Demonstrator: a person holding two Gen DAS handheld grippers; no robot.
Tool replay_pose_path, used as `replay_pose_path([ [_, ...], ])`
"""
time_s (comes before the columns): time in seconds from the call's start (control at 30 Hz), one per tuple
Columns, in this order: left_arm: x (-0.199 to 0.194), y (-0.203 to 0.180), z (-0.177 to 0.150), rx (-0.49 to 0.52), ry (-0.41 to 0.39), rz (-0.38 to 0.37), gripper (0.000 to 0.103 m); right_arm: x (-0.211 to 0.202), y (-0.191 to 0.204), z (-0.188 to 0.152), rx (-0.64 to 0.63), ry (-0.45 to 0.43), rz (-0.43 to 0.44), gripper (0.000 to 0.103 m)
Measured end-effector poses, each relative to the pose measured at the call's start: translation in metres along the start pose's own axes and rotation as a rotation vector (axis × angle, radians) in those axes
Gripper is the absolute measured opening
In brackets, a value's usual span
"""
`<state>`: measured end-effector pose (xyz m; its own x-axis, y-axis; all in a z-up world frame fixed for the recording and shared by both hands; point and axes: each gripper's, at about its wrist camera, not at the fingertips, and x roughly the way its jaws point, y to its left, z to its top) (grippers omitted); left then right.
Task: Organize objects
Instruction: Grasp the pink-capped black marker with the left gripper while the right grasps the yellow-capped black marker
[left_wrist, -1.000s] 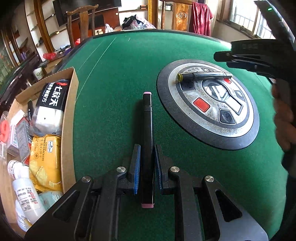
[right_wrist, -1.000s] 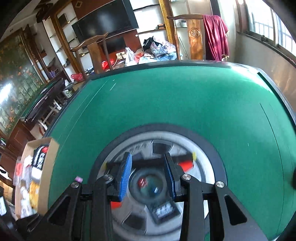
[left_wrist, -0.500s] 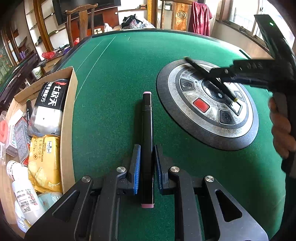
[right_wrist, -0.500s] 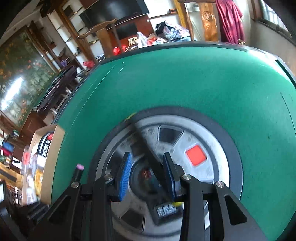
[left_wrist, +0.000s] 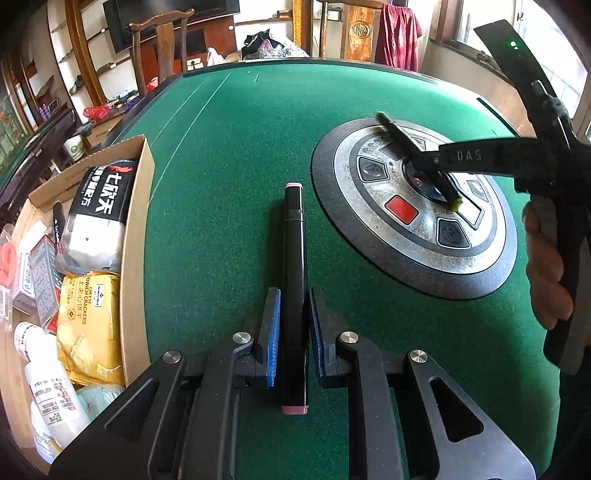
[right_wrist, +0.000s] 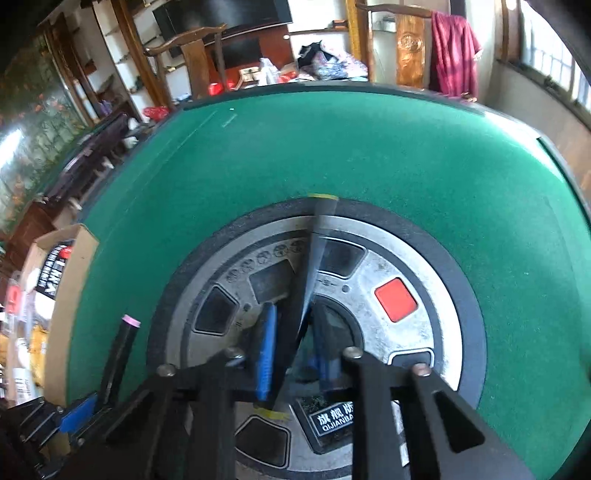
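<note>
Left gripper (left_wrist: 291, 328) clamped on pink-capped marker (left_wrist: 293, 266), pads pressing its lower barrel, rear cap poking out behind the jaws, front cap pointing to 12 o'clock over the felt. Right gripper (right_wrist: 293, 345) closed down to a narrow gap on yellow-capped marker (right_wrist: 312, 254); from the left wrist view that marker (left_wrist: 417, 158) slants across the dial panel (left_wrist: 413, 206), one end at 11 o'clock near the rim, yellow tip at 5 o'clock by the hub.

Handling, judged: both markers light, stiff, smooth plastic; likely to pivot or slide if pinched near an end. Best hold mid-barrel, pads square across the body. Right grip sits toward one end, with a long lever ahead of the pads; swing probable on lifting.

Cardboard box (left_wrist: 136, 236) at 9 o'clock off the table edge, already packed with snack packets (left_wrist: 88, 306) and bottles (left_wrist: 48, 384); the likely destination, little free room visible.

Surface: green felt table (left_wrist: 229, 155), grippy, flat, with the raised round metal panel at 2 o'clock. Person's hand (left_wrist: 546, 266) on the right handle.

Room: wooden chair (left_wrist: 159, 44), shelving, red cloth (left_wrist: 399, 33) at 12 to 1 o'clock, window light from the right.
</note>
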<state>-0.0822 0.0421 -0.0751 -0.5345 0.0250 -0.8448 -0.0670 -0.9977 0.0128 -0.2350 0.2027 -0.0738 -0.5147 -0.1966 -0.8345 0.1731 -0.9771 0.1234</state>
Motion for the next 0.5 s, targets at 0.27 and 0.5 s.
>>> replay_pose_path([
  [0.27,0.000,0.001,0.000,-0.004,-0.001,-0.002,0.014,-0.039,0.013,-0.049,-0.002,-0.028,0.002,0.013],
  [0.5,0.000,0.002,-0.001,-0.008,0.000,-0.011,0.014,-0.067,0.026,-0.102,0.036,0.020,0.126,0.013],
])
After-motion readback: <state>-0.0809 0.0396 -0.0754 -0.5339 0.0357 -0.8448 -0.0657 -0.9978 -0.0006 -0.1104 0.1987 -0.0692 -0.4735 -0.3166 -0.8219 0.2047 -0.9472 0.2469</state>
